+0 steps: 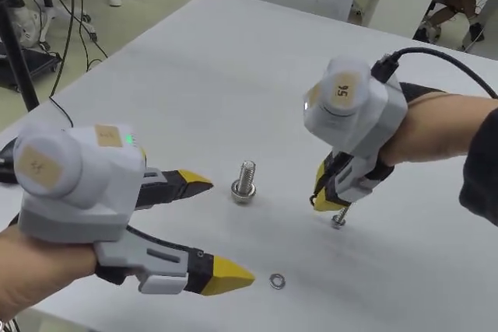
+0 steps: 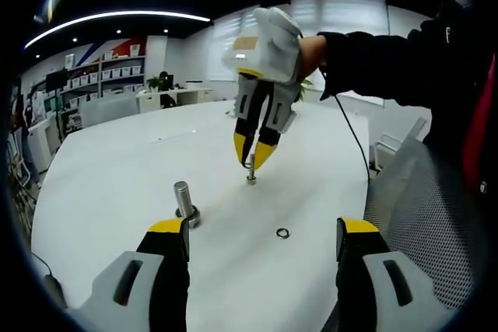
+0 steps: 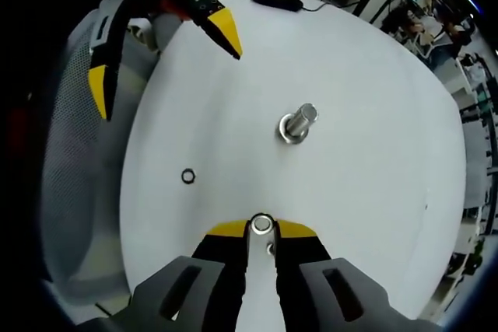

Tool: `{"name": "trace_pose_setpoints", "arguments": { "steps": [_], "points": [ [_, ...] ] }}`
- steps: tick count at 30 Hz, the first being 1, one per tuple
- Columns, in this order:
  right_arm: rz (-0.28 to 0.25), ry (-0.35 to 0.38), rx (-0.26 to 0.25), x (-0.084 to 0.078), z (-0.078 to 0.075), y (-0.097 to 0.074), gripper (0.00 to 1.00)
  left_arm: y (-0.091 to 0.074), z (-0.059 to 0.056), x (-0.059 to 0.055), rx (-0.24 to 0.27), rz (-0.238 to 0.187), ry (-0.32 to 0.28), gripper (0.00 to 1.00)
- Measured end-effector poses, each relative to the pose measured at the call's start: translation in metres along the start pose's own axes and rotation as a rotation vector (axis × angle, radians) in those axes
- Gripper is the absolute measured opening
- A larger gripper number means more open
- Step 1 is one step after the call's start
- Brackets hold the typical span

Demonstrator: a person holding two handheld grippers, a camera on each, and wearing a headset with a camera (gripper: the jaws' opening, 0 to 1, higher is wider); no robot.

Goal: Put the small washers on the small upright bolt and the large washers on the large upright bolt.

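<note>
Table (image 1: 233, 75), white. Large bolt (image 1: 246, 179) – upright near the middle of the table, threaded end up, a wider collar at its foot; taken here as the reference. Small bolt (image 1: 339, 220) – upright, near the large bolt on its right in the head view, apart from it. Right gripper (image 1: 330, 197) – pointing down just above the small bolt, on that same side of the large bolt; jaws narrow, yellow tips pinching a small washer (image 3: 262, 225), which the right gripper view shows as a ring between them, with the small bolt's end just under it. Loose washer (image 1: 277, 281) – flat on the table, nearer the person than the large bolt, touching nothing. Left gripper (image 1: 212, 228) – on the large bolt's left and nearer side, aimed towards it; jaws wide, nothing between them, one tip just beside the large bolt, the other near the loose washer.
</note>
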State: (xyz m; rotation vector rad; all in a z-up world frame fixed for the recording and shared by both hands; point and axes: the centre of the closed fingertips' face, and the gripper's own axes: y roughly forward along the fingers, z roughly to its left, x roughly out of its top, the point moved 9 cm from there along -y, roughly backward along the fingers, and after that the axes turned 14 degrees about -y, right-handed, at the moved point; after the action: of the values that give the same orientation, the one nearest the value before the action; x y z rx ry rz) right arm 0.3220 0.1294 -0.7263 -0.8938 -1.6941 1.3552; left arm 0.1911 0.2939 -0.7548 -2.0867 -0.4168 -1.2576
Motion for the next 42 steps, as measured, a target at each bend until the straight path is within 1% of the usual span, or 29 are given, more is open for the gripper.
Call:
{"name": "trace_pose_setpoints", "arguments": {
  "steps": [6, 10, 16, 20, 26, 42],
  "points": [
    [0.004, 0.031, -0.016, -0.015, -0.003, -0.012, 0.14, 0.001, 0.000, 0.000, -0.004, 0.003, 0.000, 0.77],
    [0.011, 0.050, -0.027, -0.024, -0.005, -0.017, 0.14, 0.002, 0.000, 0.000, -0.006, 0.006, 0.001, 0.77],
    [0.018, 0.076, -0.031, -0.037, -0.006, -0.018, 0.14, 0.003, 0.000, 0.000, -0.010, 0.013, 0.002, 0.77],
    [0.020, 0.084, -0.033, -0.041, -0.004, -0.020, 0.14, 0.004, -0.001, 0.000, -0.010, 0.017, 0.002, 0.77],
    [0.025, 0.091, -0.026, -0.046, -0.005, -0.018, 0.14, 0.005, 0.000, 0.001, -0.010, 0.019, 0.001, 0.77],
    [0.020, 0.105, -0.009, -0.054, -0.011, -0.004, 0.14, 0.005, 0.003, 0.001, 0.000, 0.021, -0.006, 0.77]
  ]
}}
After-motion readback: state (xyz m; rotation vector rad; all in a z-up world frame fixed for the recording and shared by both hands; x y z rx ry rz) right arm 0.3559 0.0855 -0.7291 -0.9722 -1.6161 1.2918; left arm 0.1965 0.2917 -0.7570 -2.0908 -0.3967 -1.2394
